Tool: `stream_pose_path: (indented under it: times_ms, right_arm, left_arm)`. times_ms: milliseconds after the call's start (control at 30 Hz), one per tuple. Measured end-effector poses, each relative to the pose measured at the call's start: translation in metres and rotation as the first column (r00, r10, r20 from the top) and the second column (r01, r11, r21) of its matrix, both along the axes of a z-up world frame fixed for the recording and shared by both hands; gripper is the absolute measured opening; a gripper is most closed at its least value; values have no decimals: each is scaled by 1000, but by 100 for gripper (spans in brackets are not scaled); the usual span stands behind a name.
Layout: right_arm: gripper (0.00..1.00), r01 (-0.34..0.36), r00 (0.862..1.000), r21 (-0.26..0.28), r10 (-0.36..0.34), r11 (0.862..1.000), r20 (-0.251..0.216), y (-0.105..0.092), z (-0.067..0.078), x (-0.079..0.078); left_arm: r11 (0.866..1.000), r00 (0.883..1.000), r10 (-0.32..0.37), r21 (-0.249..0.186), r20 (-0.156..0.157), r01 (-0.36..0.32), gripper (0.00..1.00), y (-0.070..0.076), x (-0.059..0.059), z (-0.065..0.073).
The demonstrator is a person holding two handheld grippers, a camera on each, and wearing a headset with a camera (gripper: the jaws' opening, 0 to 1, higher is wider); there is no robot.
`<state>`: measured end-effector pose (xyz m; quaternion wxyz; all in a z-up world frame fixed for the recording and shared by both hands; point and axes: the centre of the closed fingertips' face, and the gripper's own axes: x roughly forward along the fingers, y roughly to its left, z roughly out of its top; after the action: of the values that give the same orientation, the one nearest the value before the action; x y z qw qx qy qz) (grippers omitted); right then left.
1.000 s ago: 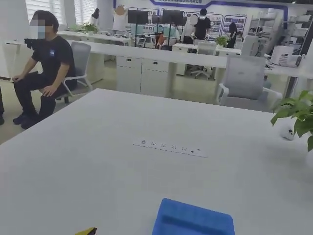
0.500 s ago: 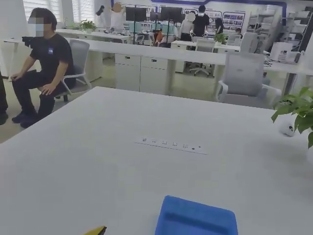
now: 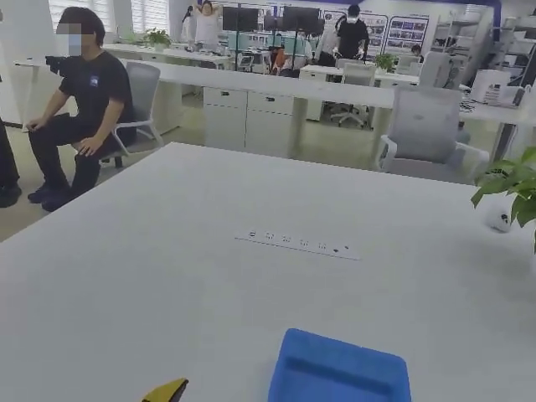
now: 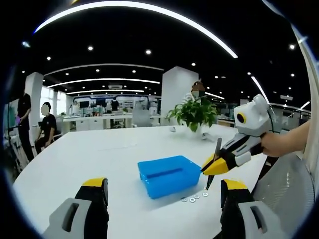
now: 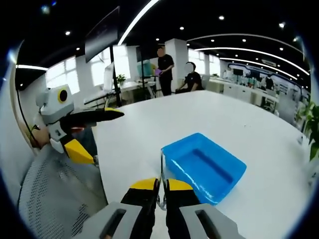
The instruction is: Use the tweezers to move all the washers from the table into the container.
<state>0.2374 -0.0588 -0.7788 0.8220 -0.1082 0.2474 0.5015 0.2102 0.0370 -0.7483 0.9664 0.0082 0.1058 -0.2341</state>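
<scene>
Clamping the tweezers (image 4: pixel 216 152), the right gripper (image 5: pixel 161 185) holds their tip near washers (image 4: pixel 195 198) at four o'clock from the blue container (image 4: pixel 167 175). The left gripper (image 4: pixel 164 182) gapes wide open.

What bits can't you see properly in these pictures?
Head view: the blue plastic container is cut off by the bottom edge; so is a gripper's yellow tip.
Left gripper view: the small metal washers are too tiny to count.
Right gripper view: the thin metal tweezers are partly hidden between the right gripper's shut jaws.
</scene>
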Motion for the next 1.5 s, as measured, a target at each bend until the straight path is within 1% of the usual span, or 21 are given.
stream_pose_path:
  times_ms: [133,267,300,333,367,400,467,567,667,700,733,767,900,967,1000,1100,1167,1200,1267,1400,1500]
  right_arm:
    - [2,-8,1000,6,8,1000,17,0,15,8]
    - [2,-16,1000,21,15,1000,24,1,26,15]
    - [2,-28,999,22,28,999,25,1,28,16]
    - [2,-60,998,19,59,998,16,3,27,15]
    - [2,-72,997,13,72,997,21,4,27,16]
    - [2,-97,994,3,97,995,50,4,28,18]
    - [2,-99,994,-3,99,995,35,3,26,21]
    - [2,-97,995,0,97,995,37,1,28,29]
    - [2,-71,997,43,70,997,14,-2,35,41]
    - [2,-52,999,66,52,996,2,-3,37,46]
    - [2,-47,999,72,47,996,-2,-3,38,48]
    - [2,-25,999,94,26,995,-18,-5,40,54]
    - [2,41,997,166,-29,985,-74,-10,45,69]
    - [2,48,996,158,-36,986,-77,-11,44,73]
    - [2,54,996,158,-42,986,-82,-11,43,75]
    - [2,74,993,155,-59,985,-99,-10,40,80]
    - [2,96,991,141,-81,985,-110,-11,36,84]
    - [2,105,990,124,-91,987,-111,-12,32,86]
    - [2,118,988,110,-105,987,-113,-13,28,90]
    - [3,139,984,89,-127,986,-123,-15,20,97]
    - [3,152,981,90,-139,984,-135,-16,15,102]
  left_arm:
    - [1000,1000,6,4,8,-6,96,1,0,1]
    - [1000,1000,5,5,5,-5,96,2,0,1]
    - [1000,1000,5,6,6,-5,96,2,0,1]
    - [1000,1000,5,7,7,-5,95,2,0,1]
    - [1000,1000,5,7,5,-5,95,2,0,1]
    - [1000,1000,4,7,4,-4,95,2,0,0]
    - [1000,1000,1,13,-2,-1,95,1,0,-1]
    - [1000,1000,-4,25,2,4,94,1,-1,-1]
    - [1000,1000,-4,30,7,4,94,0,-1,0]
    - [1000,1000,-1,29,4,1,94,1,-1,-1]
    - [1000,1000,0,25,1,0,95,1,-1,-1]
    - [1000,1000,1,22,-3,-1,95,1,0,-2]
    - [1000,1000,-4,24,-5,4,94,0,-1,-2]
    - [1000,1000,-3,27,-7,3,94,1,-1,-3]
    - [1000,1000,-2,27,-12,2,93,1,-1,-3]
    - [1000,1000,-2,22,-12,2,92,1,-1,-3]
    - [1000,1000,-5,16,-13,5,90,1,-2,-3]
    - [1000,1000,-4,12,-15,4,89,2,-2,-3]
    - [1000,1000,-3,2,-19,3,90,2,-2,-3]
    - [1000,1000,-4,5,-18,4,90,2,-2,-3]
    - [1000,1000,2,-14,-4,-2,90,3,-1,1]
